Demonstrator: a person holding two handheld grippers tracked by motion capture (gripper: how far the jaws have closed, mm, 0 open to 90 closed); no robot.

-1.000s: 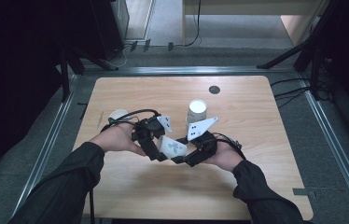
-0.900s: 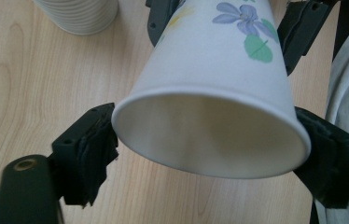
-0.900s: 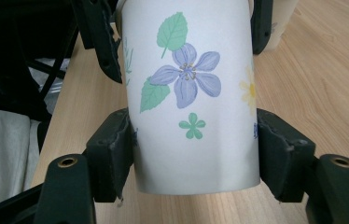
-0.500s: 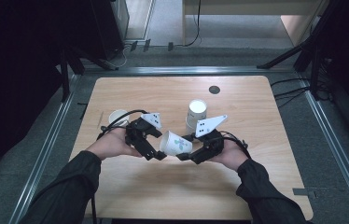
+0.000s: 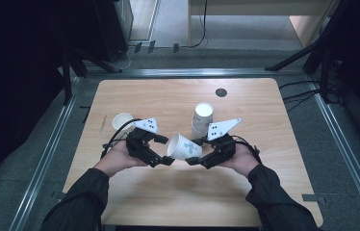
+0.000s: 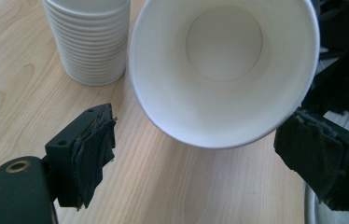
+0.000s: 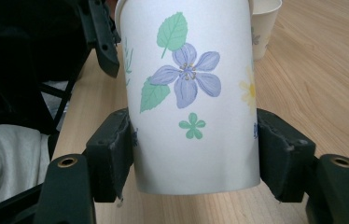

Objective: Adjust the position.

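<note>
A white paper cup (image 5: 182, 147) printed with flowers (image 7: 189, 77) is held on its side above the table, and my right gripper (image 5: 194, 152) (image 7: 193, 140) is shut on its lower wall. The cup's open mouth (image 6: 224, 65) faces my left gripper (image 5: 163, 150) (image 6: 198, 135). That gripper is open, one jaw on each side of the rim and neither touching it. A stack of nested white cups (image 5: 202, 118) (image 6: 88, 42) stands upright just behind the held cup.
A single paper cup (image 5: 122, 120) (image 7: 266, 18) stands at the left of the wooden table (image 5: 264, 106). A dark round hole cover (image 5: 221, 92) lies near the far edge. Cables trail from both grippers. Metal rails border the table.
Both hands have drawn slightly apart. The cup stays in my right gripper, and its mouth is now turned more openly toward the left gripper.
</note>
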